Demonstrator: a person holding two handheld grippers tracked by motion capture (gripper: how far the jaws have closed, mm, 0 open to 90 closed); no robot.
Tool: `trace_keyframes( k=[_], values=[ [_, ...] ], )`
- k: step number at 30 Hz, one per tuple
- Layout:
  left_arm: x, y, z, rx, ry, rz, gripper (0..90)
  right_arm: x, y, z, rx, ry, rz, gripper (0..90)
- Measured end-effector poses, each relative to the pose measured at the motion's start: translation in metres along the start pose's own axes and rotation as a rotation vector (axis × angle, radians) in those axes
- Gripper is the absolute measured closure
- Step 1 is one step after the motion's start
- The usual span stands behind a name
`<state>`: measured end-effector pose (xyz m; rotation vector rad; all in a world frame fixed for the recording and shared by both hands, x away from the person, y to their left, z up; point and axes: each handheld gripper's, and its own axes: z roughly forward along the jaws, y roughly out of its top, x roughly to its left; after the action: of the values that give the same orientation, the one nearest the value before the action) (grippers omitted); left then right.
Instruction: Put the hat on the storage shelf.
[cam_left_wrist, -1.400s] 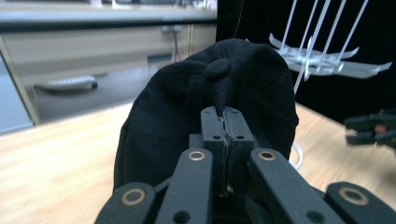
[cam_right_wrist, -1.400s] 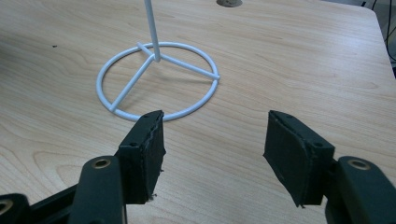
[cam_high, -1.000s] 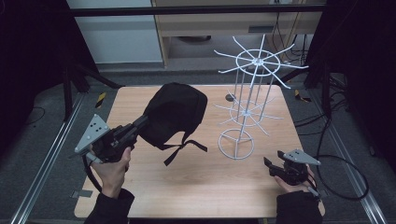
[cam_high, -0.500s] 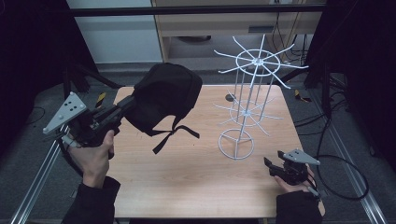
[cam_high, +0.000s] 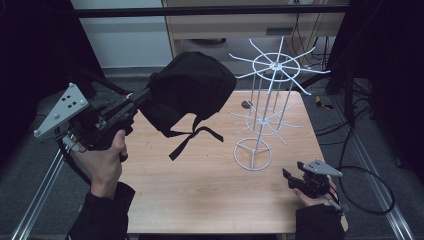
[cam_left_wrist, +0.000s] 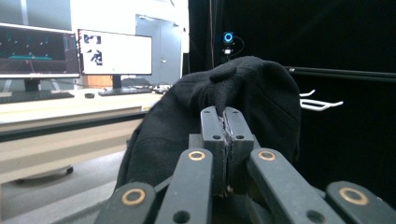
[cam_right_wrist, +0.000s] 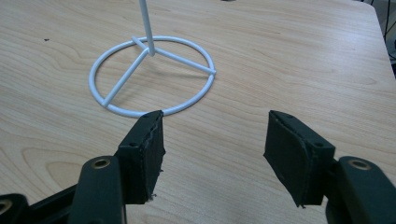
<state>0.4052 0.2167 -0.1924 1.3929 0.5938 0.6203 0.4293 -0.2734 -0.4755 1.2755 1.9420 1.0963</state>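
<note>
My left tongs (cam_high: 141, 99) are clamped tight on a soft black cloth cap (cam_high: 192, 90), lifted off the counter (cam_high: 210, 195) beside the white wire rack (cam_high: 272, 95). The cap's inside is hidden; its straps (cam_high: 192, 137) dangle down. My right tongs (cam_right_wrist: 212, 135) gape wide, holding nothing.

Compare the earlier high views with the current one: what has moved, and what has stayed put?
The left gripper, shut on the black cap, has lifted it off the table and now holds it high, near the white wire rack, its straps dangling. The right gripper stays open, resting near the table's front right corner. The rack has not moved.
</note>
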Motion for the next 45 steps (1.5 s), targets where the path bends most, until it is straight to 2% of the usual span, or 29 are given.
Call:
trace_keyframes(
  k=[4,10,15,22,34,45],
  values=[
    [-0.005,0.005,0.010,-0.005,0.003,0.020,89.1,0.000,0.000,0.000,0.003,0.002,0.003,37.6],
    [-0.012,0.003,0.028,0.025,-0.010,0.010,89.1,0.000,0.000,0.001,0.003,0.005,-0.003,37.6],
    [-0.014,-0.008,0.037,0.053,-0.027,0.004,89.0,0.001,0.000,0.001,0.004,0.009,0.000,37.6],
    [-0.012,-0.026,0.041,0.090,-0.034,-0.005,88.7,0.002,0.000,0.002,0.010,0.010,0.000,37.6],
    [-0.015,-0.063,0.060,0.205,-0.040,-0.002,88.2,0.002,-0.001,0.003,0.016,0.011,-0.009,37.4],
    [-0.018,-0.078,0.071,0.253,-0.038,-0.007,86.5,0.002,-0.001,0.003,0.018,0.012,-0.013,36.8]
  ],
)
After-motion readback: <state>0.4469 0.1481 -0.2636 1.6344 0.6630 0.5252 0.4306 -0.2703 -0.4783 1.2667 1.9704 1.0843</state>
